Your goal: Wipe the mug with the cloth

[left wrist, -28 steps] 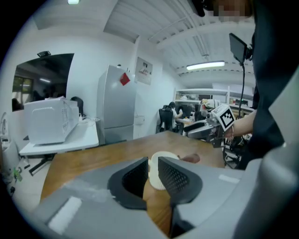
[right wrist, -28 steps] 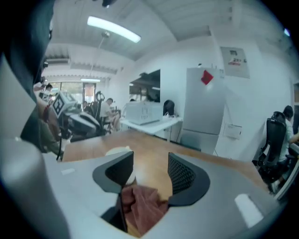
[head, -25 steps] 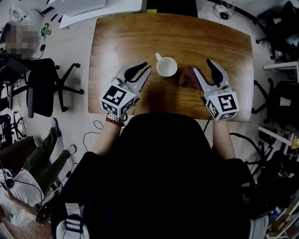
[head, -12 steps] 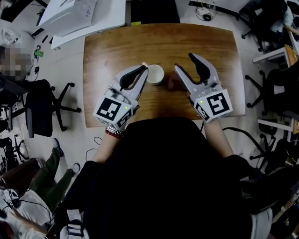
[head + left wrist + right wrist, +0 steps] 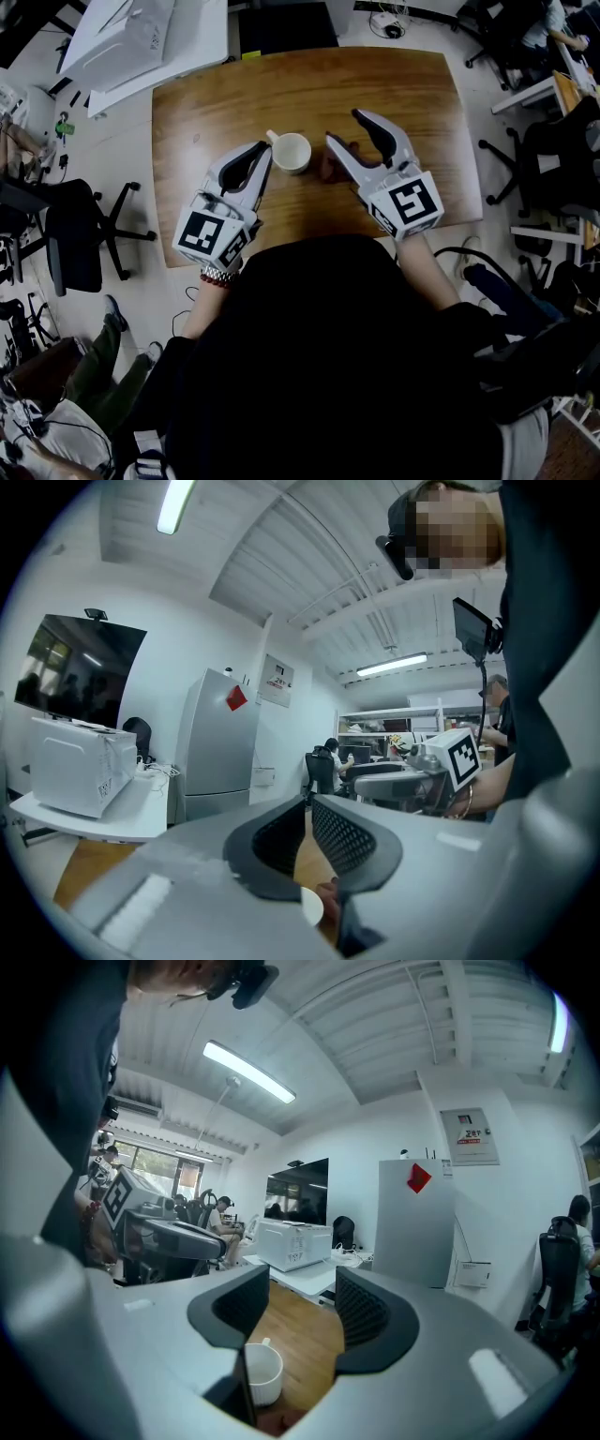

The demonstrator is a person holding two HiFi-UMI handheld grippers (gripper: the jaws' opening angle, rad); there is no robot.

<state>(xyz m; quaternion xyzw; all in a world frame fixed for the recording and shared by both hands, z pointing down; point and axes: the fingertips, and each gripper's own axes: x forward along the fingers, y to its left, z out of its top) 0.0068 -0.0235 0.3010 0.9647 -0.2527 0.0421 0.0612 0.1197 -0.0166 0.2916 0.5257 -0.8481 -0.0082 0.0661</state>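
A white mug [image 5: 292, 152] stands upright on the wooden table [image 5: 403, 75], its handle towards the far left. A reddish-brown cloth [image 5: 333, 169] lies crumpled just right of it. My left gripper [image 5: 266, 148] sits just left of the mug, its jaws almost together and empty. My right gripper [image 5: 343, 127] is open, its near finger lying over the cloth's right side. The right gripper view shows the mug [image 5: 262, 1372] and cloth [image 5: 281, 1421] low between the open jaws [image 5: 302, 1274]. In the left gripper view, the narrow gap of that gripper [image 5: 309, 803] shows slivers of mug [image 5: 311, 908] and cloth [image 5: 328, 892].
A white desk with a boxy white machine [image 5: 131, 37] stands beyond the table's far left corner. A black office chair [image 5: 80, 230] stands to the left and another [image 5: 553, 159] to the right. My dark torso hides the table's near edge.
Both grippers have closed in on the mug and cloth. The right gripper's near finger, earlier right of the cloth, now lies over it. My head view has shifted.
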